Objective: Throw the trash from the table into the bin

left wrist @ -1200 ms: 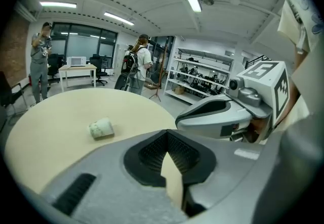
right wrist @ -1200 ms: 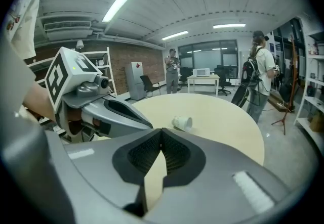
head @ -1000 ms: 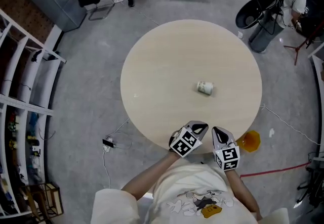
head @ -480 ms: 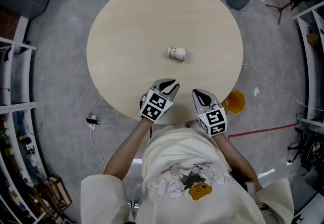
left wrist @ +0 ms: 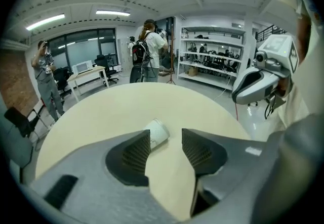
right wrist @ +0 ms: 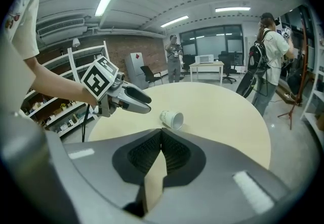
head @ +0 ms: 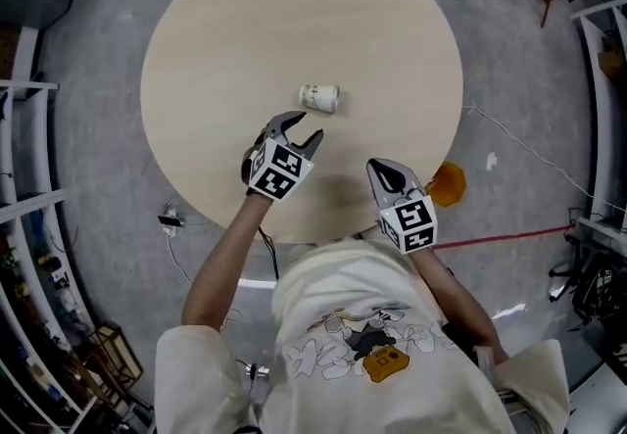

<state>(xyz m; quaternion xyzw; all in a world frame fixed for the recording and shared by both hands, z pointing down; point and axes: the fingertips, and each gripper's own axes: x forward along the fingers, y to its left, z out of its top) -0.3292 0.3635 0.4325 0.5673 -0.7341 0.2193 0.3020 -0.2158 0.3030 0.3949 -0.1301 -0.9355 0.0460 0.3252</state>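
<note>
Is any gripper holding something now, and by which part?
Nothing is held. The left gripper has just been opening, with nothing between its jaws; the paper cup lies on the table just ahead. The right gripper is shut and empty.

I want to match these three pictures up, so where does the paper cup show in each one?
Head view: cup on its side, above centre.
Left gripper view: cup just below centre.
Right gripper view: cup just below centre, mouth facing the camera.
Shared landmark: the round table it lies on.
</note>
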